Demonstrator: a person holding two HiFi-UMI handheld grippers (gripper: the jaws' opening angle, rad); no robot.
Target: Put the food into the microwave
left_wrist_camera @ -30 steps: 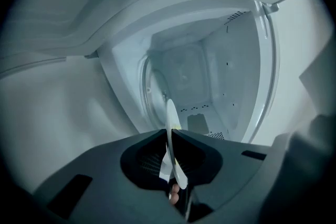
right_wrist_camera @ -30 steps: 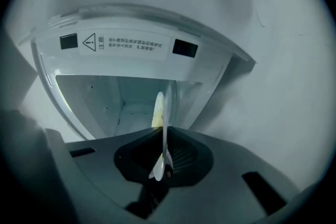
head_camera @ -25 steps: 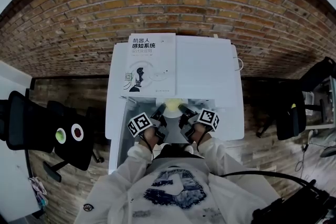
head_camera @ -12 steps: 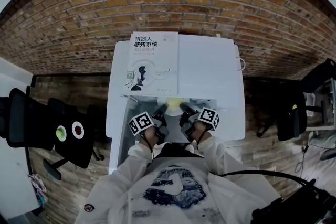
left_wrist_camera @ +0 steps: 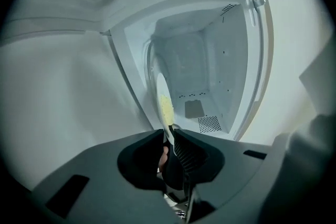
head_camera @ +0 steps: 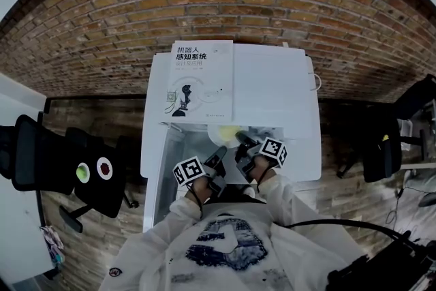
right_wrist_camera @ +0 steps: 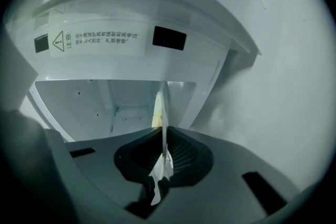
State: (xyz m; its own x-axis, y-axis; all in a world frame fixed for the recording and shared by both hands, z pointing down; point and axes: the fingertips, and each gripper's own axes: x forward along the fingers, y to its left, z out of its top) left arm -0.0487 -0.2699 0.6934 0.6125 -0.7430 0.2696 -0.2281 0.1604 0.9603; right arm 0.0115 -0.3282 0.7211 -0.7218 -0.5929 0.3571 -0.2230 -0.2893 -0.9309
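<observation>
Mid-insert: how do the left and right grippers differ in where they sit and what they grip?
The left gripper clamps the plate by its left rim; the right gripper clamps its right rim. In the head view the left gripper sits nearer the person, the right gripper further forward at the mouth of the microwave. Shared: both are shut on the plate, which shows edge-on between their jaws with the food on it.
</observation>
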